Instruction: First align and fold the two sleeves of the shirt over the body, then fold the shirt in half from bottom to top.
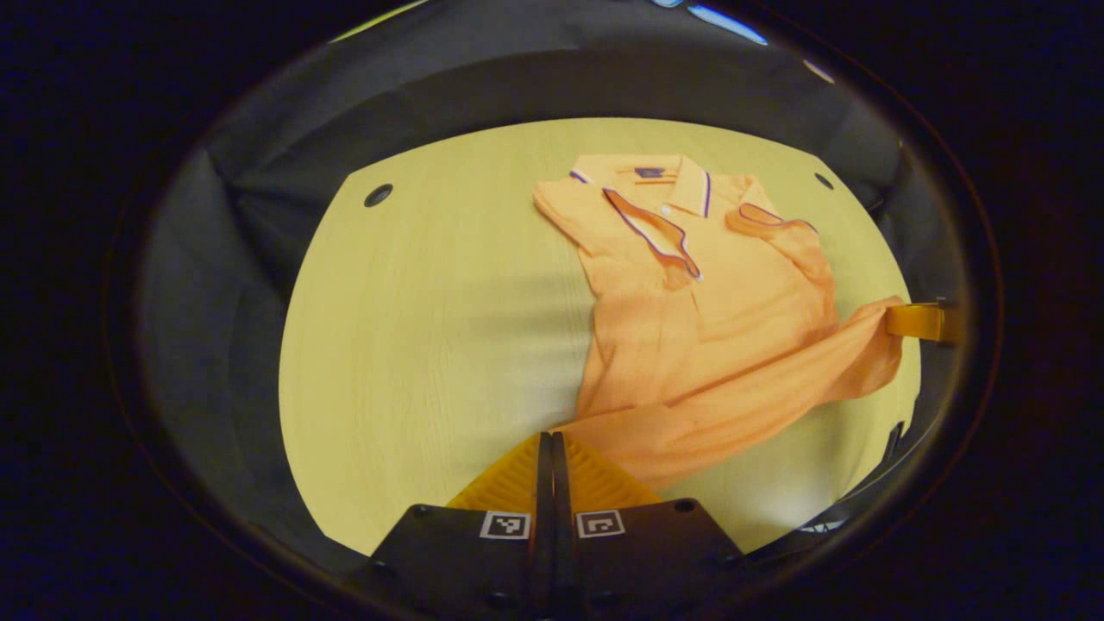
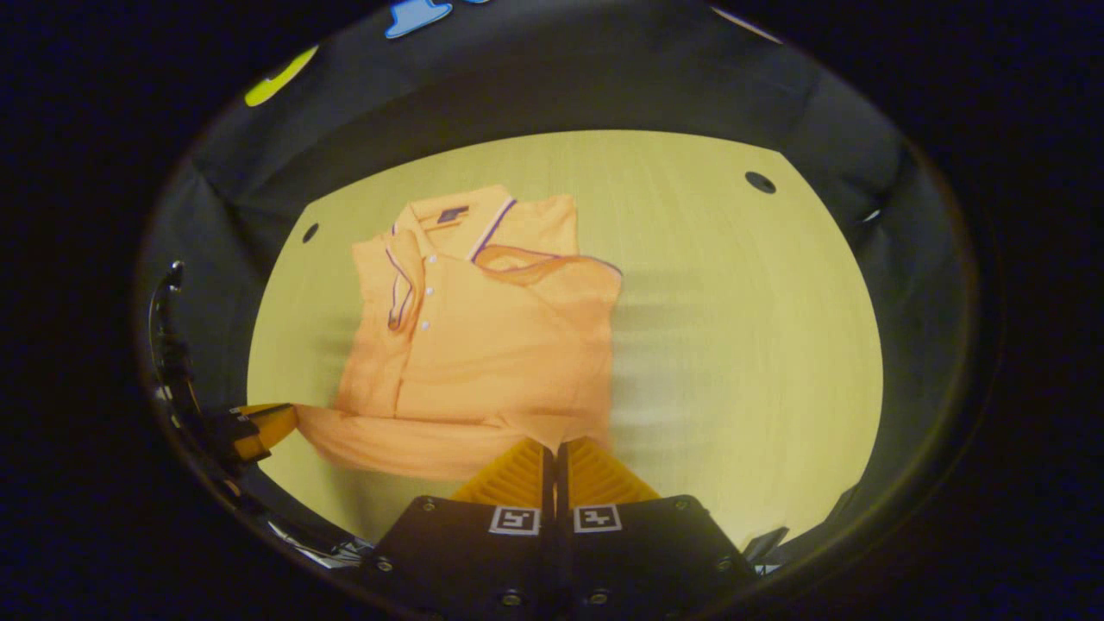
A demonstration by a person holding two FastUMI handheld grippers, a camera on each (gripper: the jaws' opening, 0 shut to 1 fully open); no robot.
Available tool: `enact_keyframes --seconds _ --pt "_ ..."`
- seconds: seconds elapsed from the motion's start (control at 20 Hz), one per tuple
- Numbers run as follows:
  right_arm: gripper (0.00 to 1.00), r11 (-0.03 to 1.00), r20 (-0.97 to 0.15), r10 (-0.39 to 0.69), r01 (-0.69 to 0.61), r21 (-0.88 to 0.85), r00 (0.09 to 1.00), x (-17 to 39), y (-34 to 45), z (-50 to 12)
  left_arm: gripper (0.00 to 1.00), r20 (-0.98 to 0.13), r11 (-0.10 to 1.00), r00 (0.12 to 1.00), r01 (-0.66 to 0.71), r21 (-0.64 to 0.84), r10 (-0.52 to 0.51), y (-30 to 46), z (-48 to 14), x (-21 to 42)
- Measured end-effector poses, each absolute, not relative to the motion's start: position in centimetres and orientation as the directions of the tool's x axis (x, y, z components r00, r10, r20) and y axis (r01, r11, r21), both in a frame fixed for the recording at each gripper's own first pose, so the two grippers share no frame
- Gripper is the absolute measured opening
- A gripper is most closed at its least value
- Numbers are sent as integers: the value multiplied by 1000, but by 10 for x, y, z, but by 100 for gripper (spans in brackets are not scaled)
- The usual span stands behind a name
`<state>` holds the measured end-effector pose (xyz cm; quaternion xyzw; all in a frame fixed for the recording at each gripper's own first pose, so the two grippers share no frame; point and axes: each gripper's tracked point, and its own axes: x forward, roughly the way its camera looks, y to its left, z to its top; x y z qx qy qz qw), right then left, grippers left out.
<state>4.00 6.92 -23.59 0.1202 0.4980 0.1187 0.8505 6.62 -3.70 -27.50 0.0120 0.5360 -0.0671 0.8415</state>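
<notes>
Left gripper view: shirt [image 1: 707,319] flat on table [image 1: 431,345], collar at far end, both sleeves already folded over body. Hem lifted off wood and stretched between both tongs. Left gripper [image 1: 552,453] clamped on near hem corner, fingers pressed together with cloth between; right gripper [image 1: 918,321] at far edge gripping other hem corner.

Right gripper view: same shirt [image 2: 483,345] left of centre, hem raised in a taut band. Right gripper [image 2: 556,457] closed on its corner of hem; left gripper [image 2: 259,427] at left edge holding other corner.

Sleeve step looks done; bottom-to-top fold just starting, hem yet to travel up to collar.

Pale wood table [image 2: 742,345] with round holes near far corners, dark cloth wall [image 2: 552,86] behind.
</notes>
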Motion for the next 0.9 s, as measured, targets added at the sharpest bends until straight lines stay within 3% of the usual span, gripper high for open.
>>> enact_keyframes --seconds 0.2,0.35,0.4,0.55,0.9 --pt "0 944 -768 307 -77 321 562 107 63 -204 5 -871 993 478 48 -105 -115 -38 -225 152" --pt "0 944 -735 296 -71 321 610 154 58 -182 6 -849 994 518 31 -108 -108 -41 -225 213" --pt "4 944 -727 292 -67 322 622 165 54 -174 6 -841 992 530 13 -125 -113 -35 -210 240" --pt "0 944 -712 285 -56 326 642 201 56 -170 5 -823 993 561 -13 -120 -93 -23 -197 296" --pt "0 947 -673 248 -28 320 697 266 54 -167 5 -776 983 625 -81 -165 -79 -22 -190 368"
